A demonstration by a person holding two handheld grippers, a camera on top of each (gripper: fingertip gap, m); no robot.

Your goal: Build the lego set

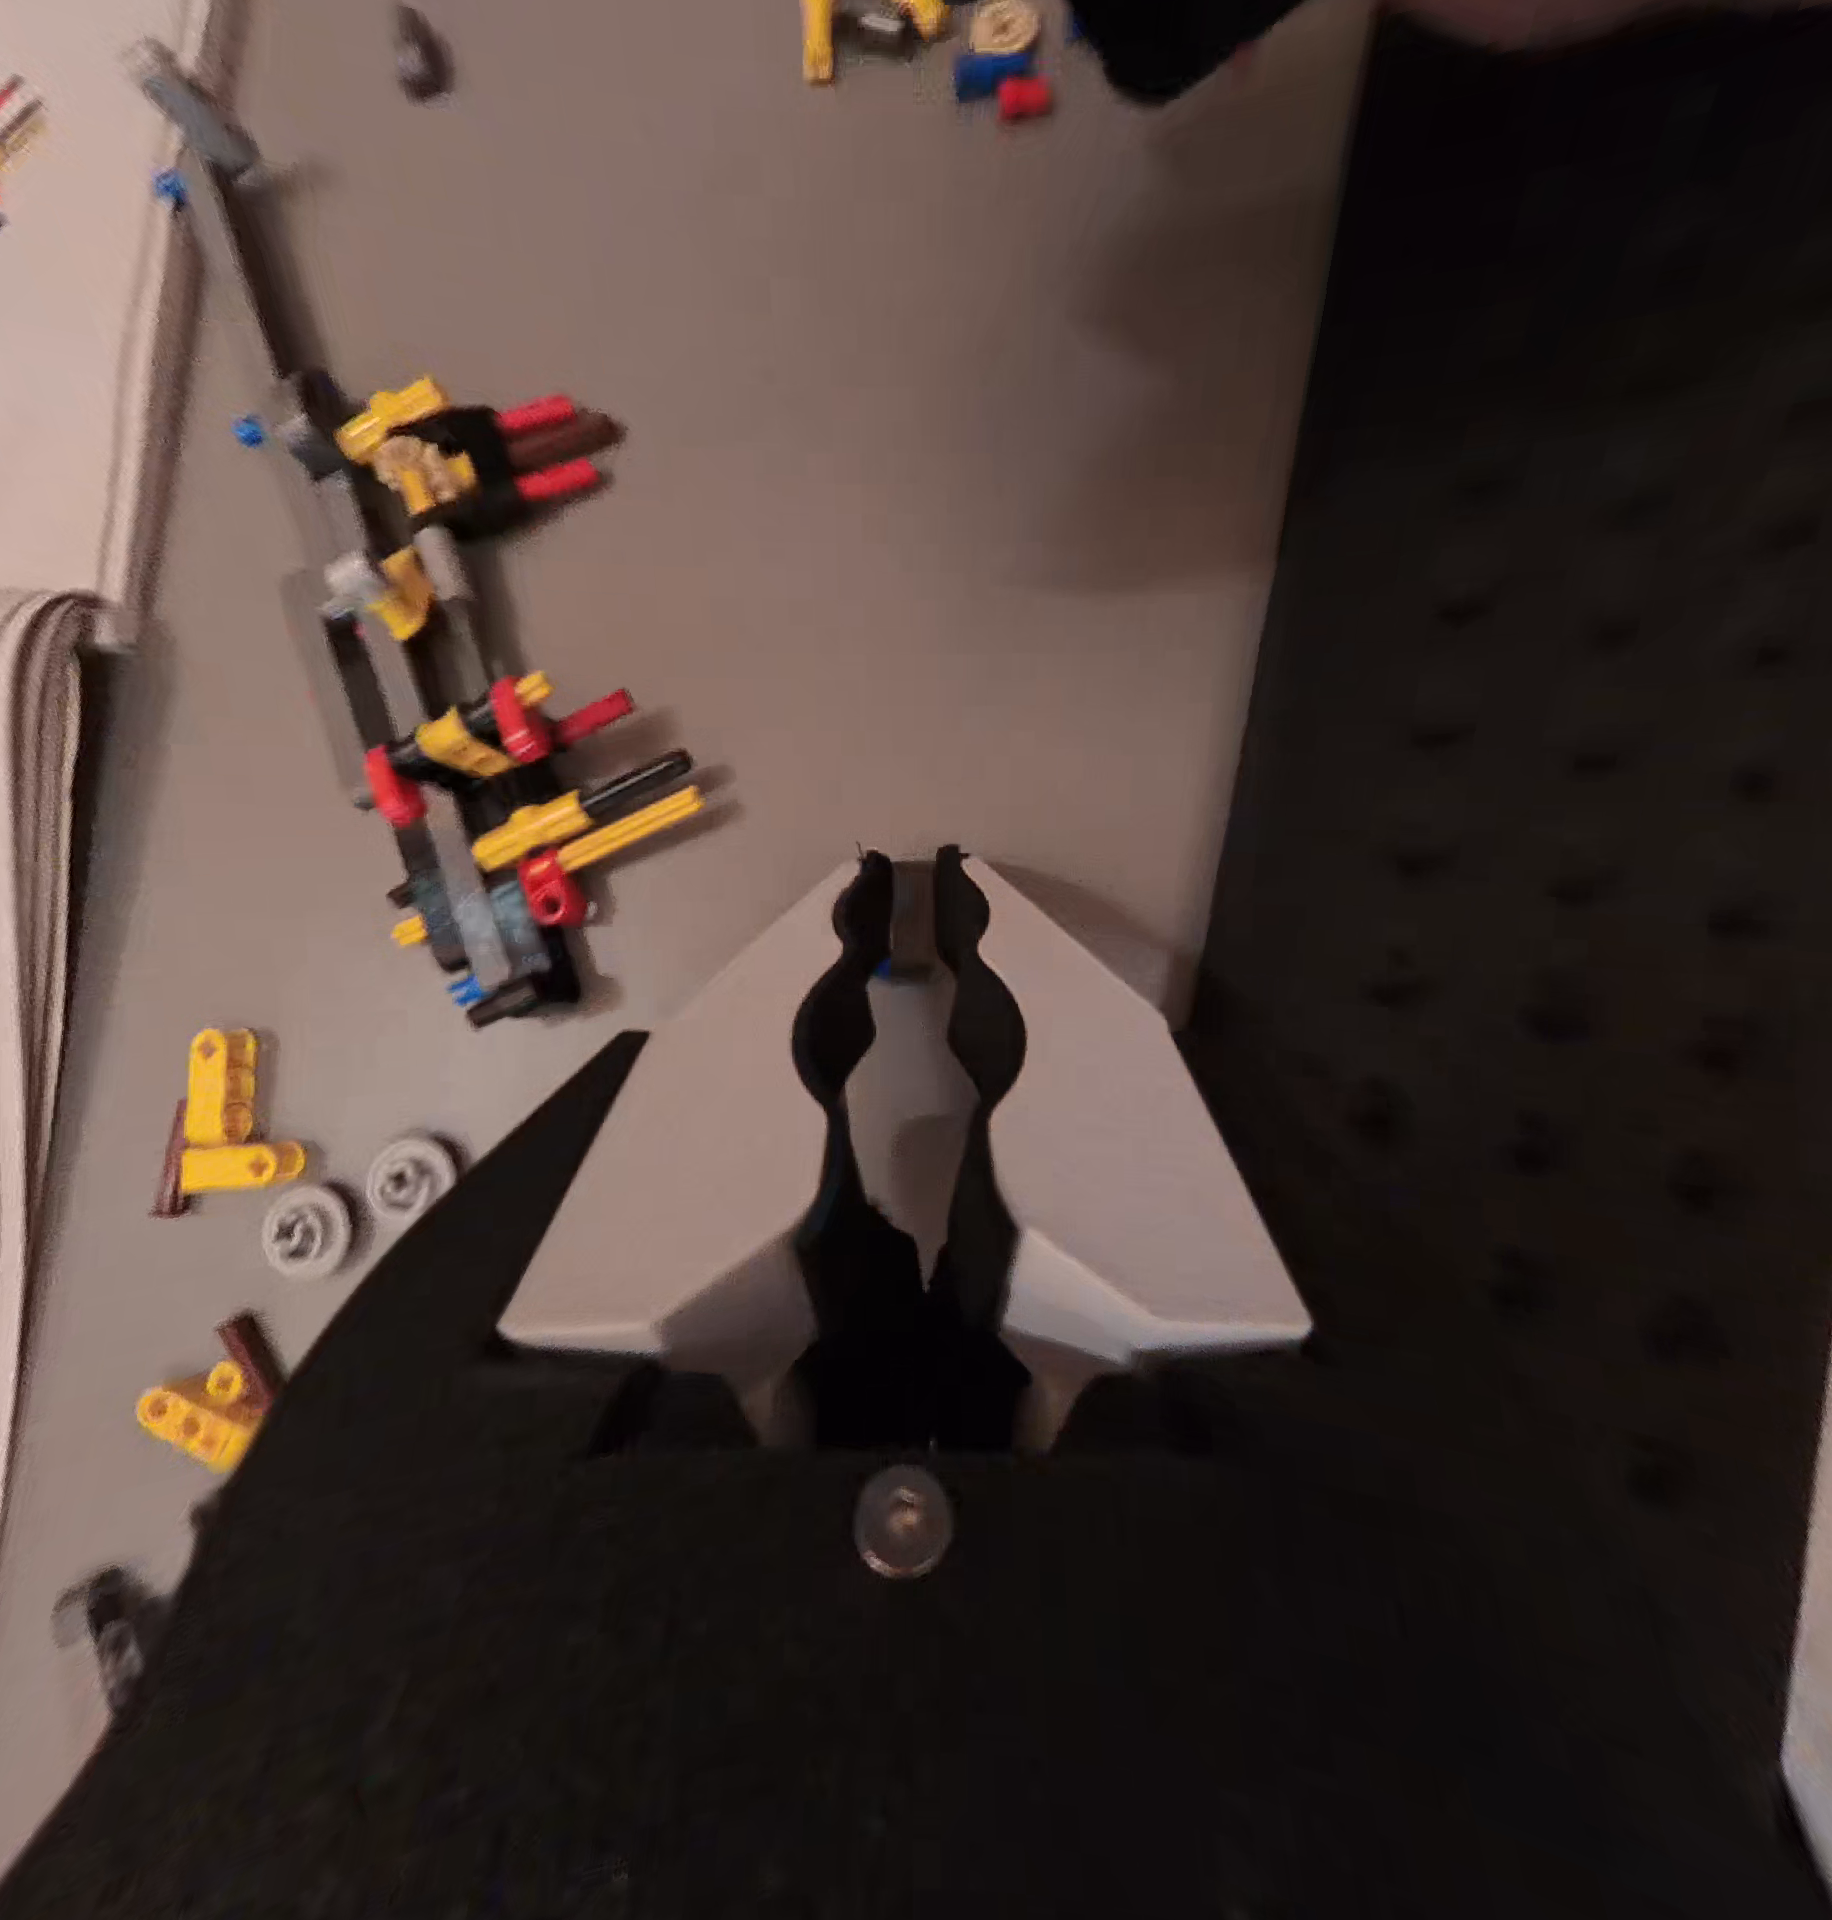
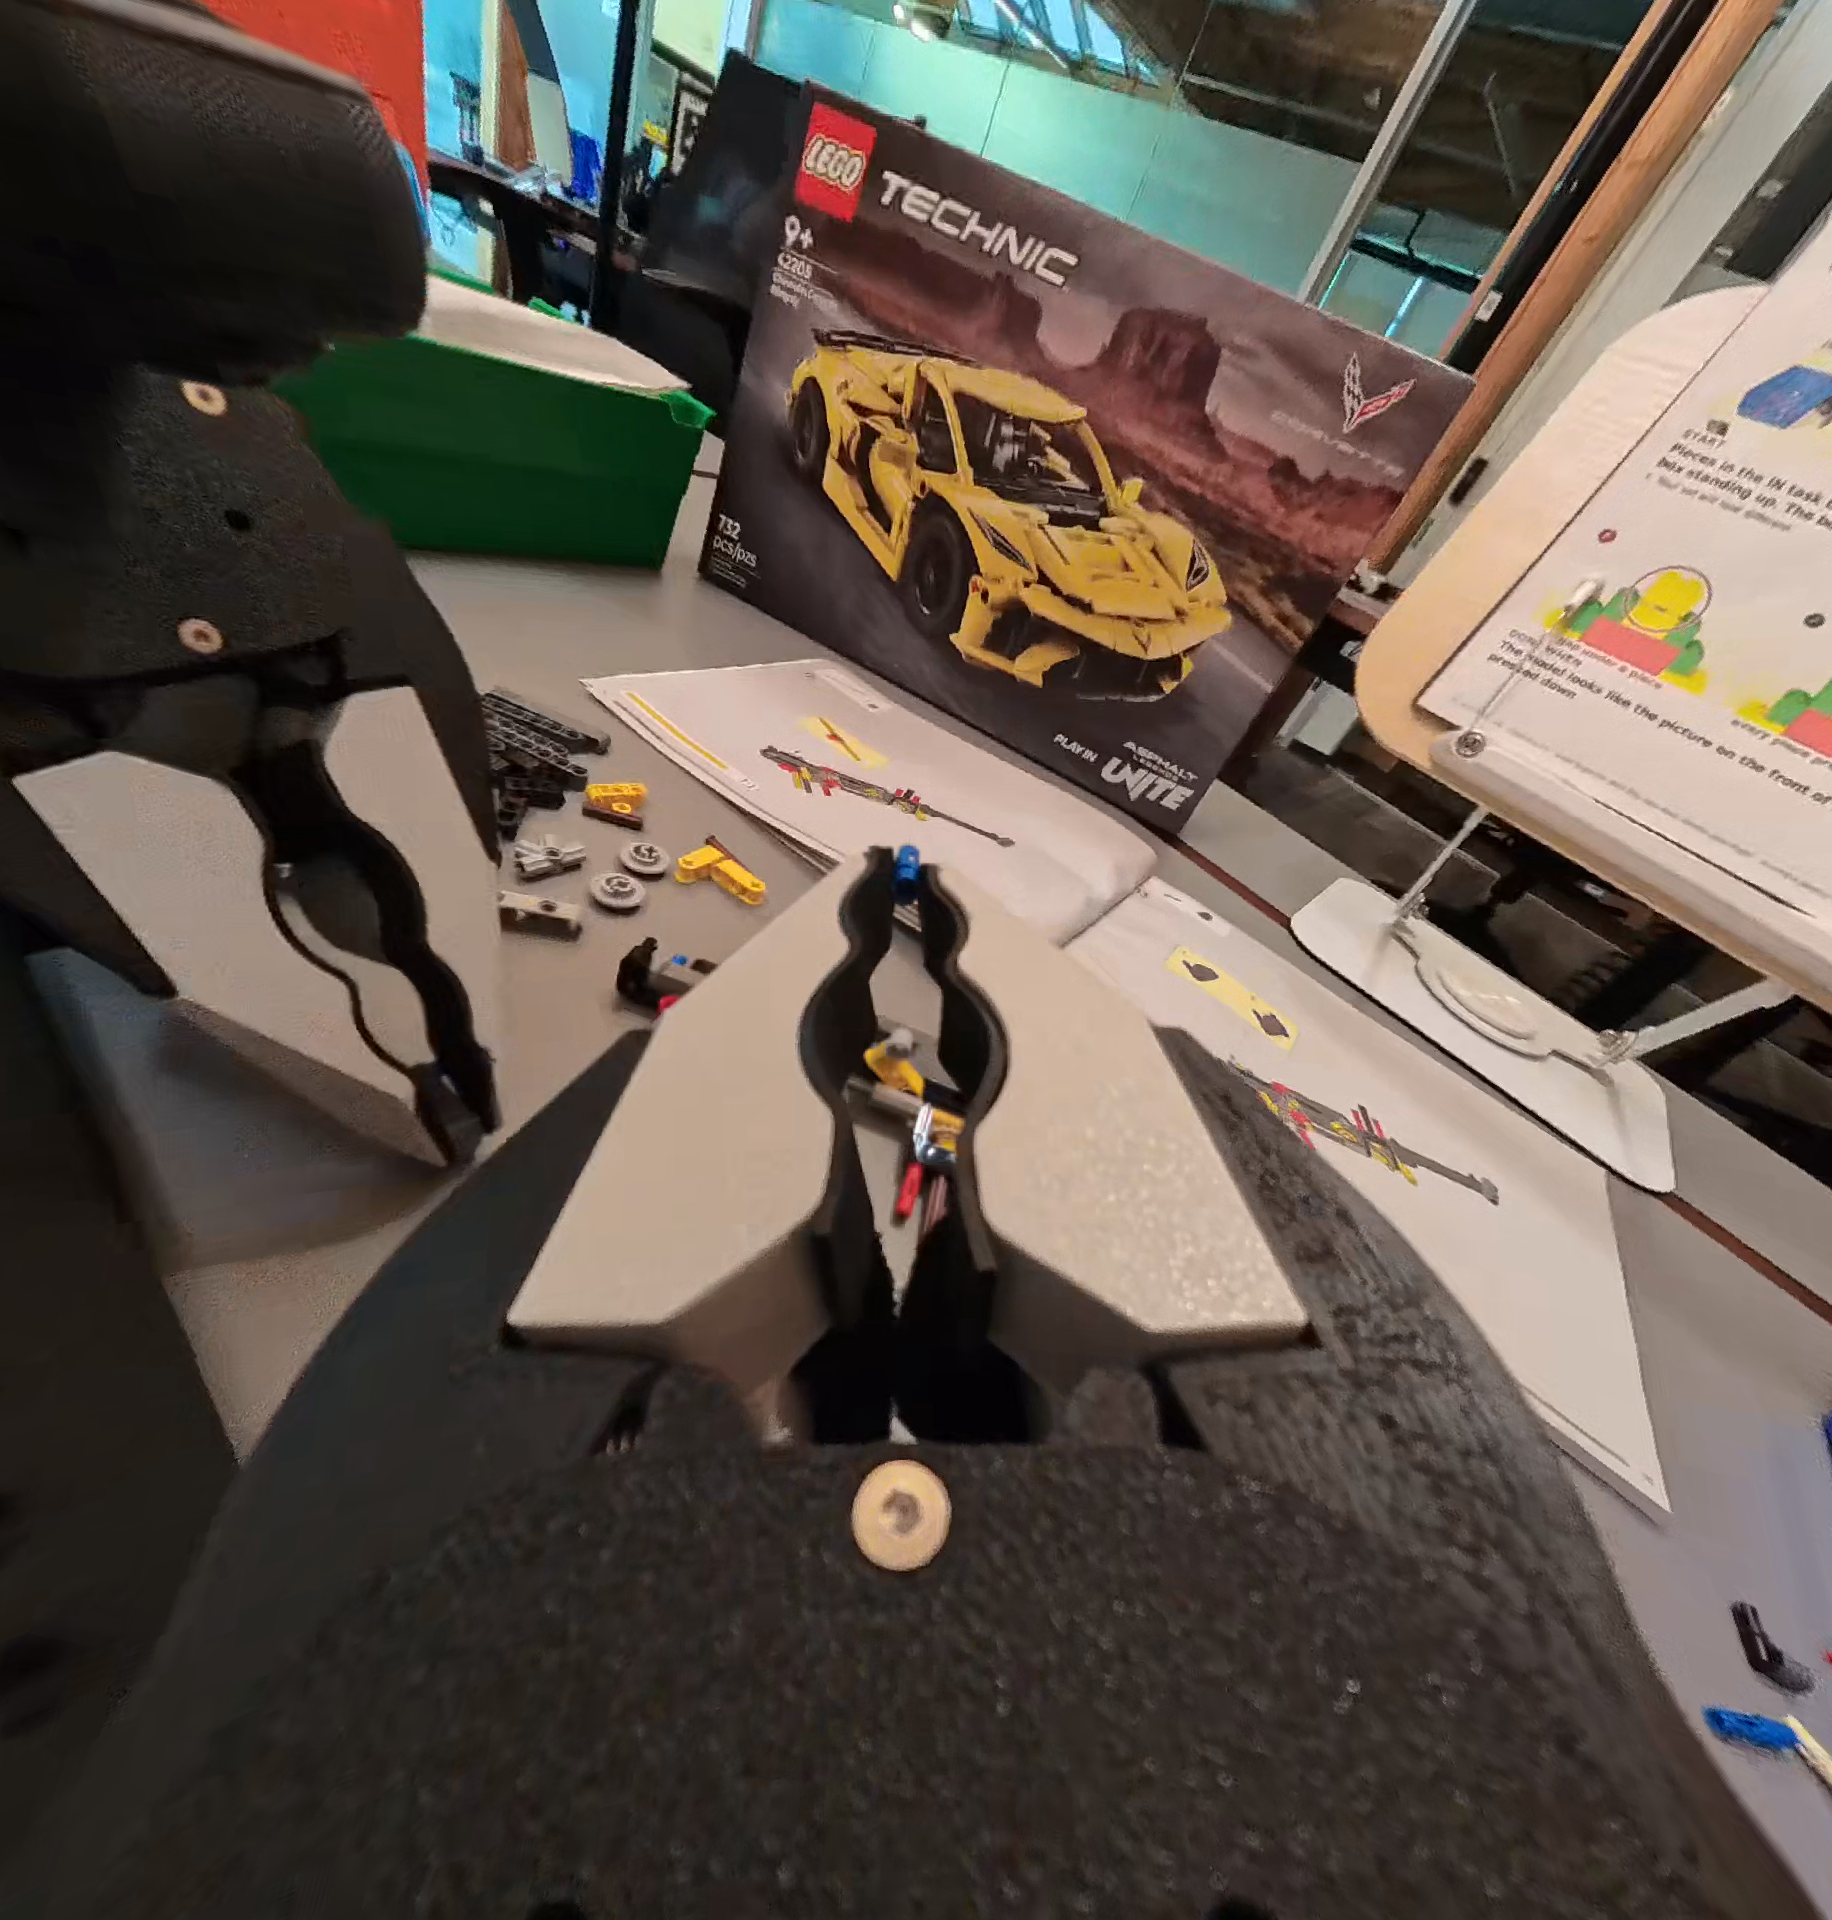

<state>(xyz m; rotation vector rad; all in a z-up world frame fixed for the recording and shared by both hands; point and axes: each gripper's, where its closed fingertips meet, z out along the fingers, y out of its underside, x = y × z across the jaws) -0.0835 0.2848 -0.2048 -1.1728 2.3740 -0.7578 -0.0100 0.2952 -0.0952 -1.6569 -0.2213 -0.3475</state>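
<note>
The right gripper (image 2: 904, 868) was pinched on a small blue pin (image 2: 906, 862) at its very tips, in the centre of its view. The hold covered little of the pin, so any twist or bump on the way to the model could have flicked it out, and a part that small would be hard to retrieve among the loose pieces.

The left gripper (image 1: 910, 868) had its jaws narrow around a small grey piece (image 1: 910, 920) with a blue stub at its lower end, centre of its own view. The frame was blurred, so I could not tell how firmly it was seated. If the grip was skewed, pressing the pin in would have pushed the piece askew rather than home.

The long model (image 1: 444, 686) lay on the table (image 1: 891, 468) at left of the left view, well apart from both grippers and unheld. Pushing a part into it without bracing might have slid it toward the booklet (image 1: 29, 831) at the left edge, or knocked the yellow beams (image 1: 228, 1127) and grey wheels (image 1: 307, 1231) below it.

In the right view the box (image 2: 1078, 488) stood upper centre, clear of the work.
</note>
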